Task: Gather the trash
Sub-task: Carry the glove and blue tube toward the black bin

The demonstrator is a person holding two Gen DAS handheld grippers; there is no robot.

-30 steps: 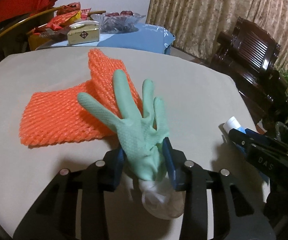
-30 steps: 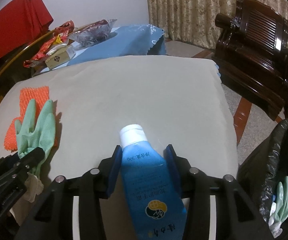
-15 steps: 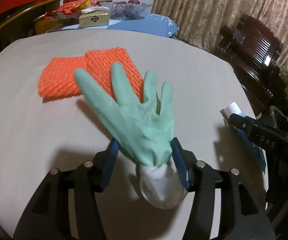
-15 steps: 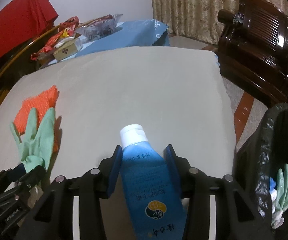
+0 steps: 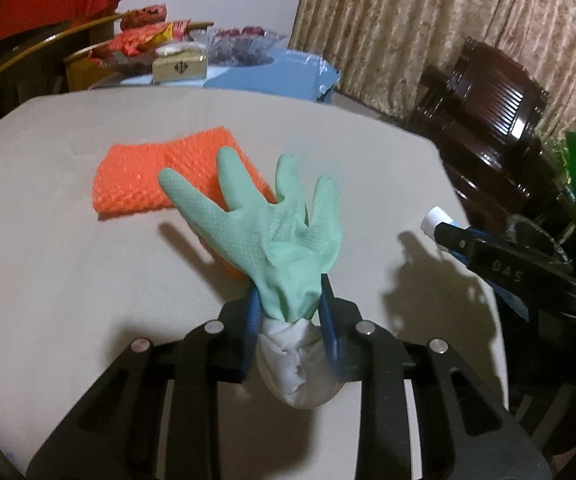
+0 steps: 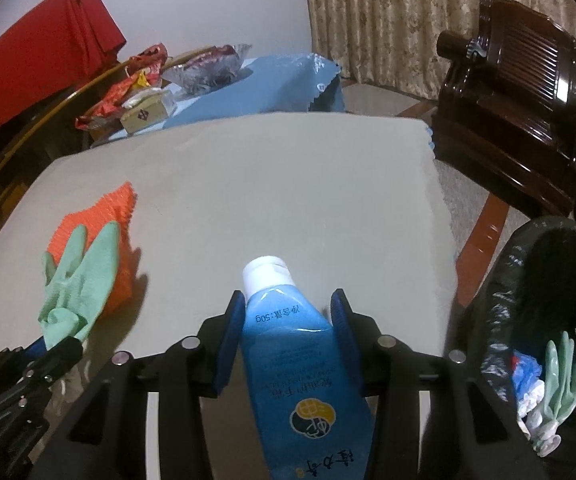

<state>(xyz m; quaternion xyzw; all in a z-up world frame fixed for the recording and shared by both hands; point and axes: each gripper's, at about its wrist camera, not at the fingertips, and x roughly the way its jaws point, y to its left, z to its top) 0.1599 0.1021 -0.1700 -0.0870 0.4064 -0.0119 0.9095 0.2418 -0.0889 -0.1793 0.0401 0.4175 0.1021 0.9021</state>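
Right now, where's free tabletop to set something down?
Free: the tabletop from the orange mesh across to its right edge. Crowded: the left side, where the left gripper holds the green glove over the mesh.

A mint-green rubber glove (image 5: 284, 240) with a white cuff stands fingers-up, lifted off the desk. An orange foam net (image 5: 160, 176) lies flat behind it. A blue tube (image 6: 299, 360) with a white cap points forward.

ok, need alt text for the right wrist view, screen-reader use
The right hand-held gripper is shut on a blue tube with a white cap, above a beige table. At left, the left hand-held gripper holds a green glove near an orange mesh pad; at right, a black-lined bin holds another green glove.
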